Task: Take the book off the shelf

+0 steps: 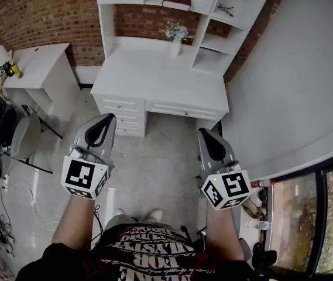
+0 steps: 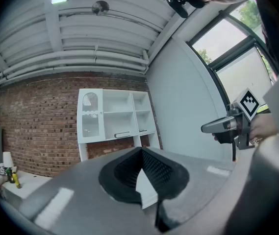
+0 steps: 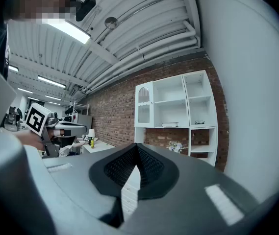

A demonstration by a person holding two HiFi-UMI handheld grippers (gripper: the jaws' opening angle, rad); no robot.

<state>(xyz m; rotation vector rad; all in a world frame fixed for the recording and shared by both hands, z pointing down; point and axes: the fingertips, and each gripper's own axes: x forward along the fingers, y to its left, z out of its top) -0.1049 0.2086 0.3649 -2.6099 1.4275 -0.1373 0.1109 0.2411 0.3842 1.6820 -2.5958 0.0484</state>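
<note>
The book (image 1: pixel 177 0) lies flat on the high shelf (image 1: pixel 148 2), well beyond the left gripper (image 1: pixel 104 117) and right gripper (image 1: pixel 205 132), each closed and empty.

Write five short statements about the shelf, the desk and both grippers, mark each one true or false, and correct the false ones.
1. The dark book lies flat on a shelf of the white shelf unit. True.
2. The right gripper is clamped on the book. False: its jaws are together on nothing, and it is held over the floor, well short of the shelf.
3. A white vase of pale flowers stands on the white desk. True.
4. The dark pair of glasses shares the book's compartment. False: it lies in the next compartment to the right.
5. The left gripper has its jaws together and holds nothing. True.
</note>
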